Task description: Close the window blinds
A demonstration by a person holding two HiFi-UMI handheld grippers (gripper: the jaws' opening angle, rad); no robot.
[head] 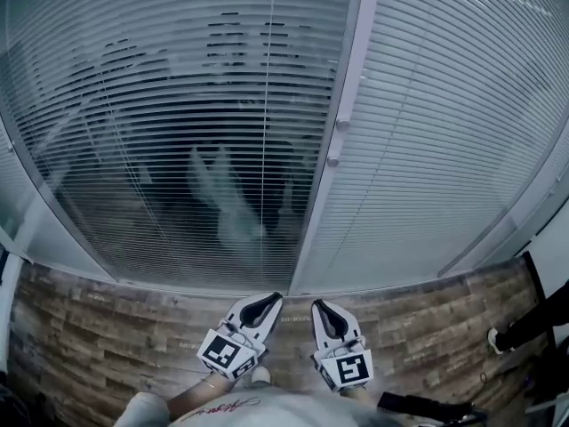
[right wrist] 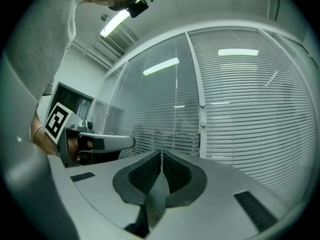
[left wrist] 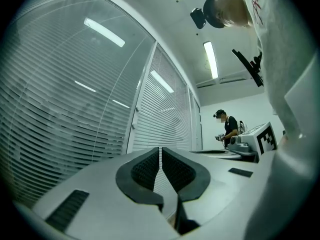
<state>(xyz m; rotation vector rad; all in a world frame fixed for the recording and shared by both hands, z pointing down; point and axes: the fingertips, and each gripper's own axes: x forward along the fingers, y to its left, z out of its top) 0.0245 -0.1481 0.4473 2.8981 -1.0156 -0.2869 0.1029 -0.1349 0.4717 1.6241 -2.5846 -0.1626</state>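
Note:
Two panels of window blinds stand in front of me behind glass. The left blind (head: 178,105) has its slats tilted open, so dim shapes show through. The right blind (head: 444,132) has flat, closed slats. On the white post between them sit two small knobs (head: 342,124); the right gripper view also shows these knobs (right wrist: 202,105). My left gripper (head: 270,297) and right gripper (head: 317,305) hang low near my body, well short of the glass. Both are shut with nothing between the pads, as seen on the left gripper (left wrist: 160,149) and right gripper (right wrist: 161,152).
Wood-patterned floor (head: 107,327) runs up to the white sill under the glass. Another person (left wrist: 227,129) stands further along the wall to the right, and a dark leg and shoe (head: 524,327) show at the right edge of the head view.

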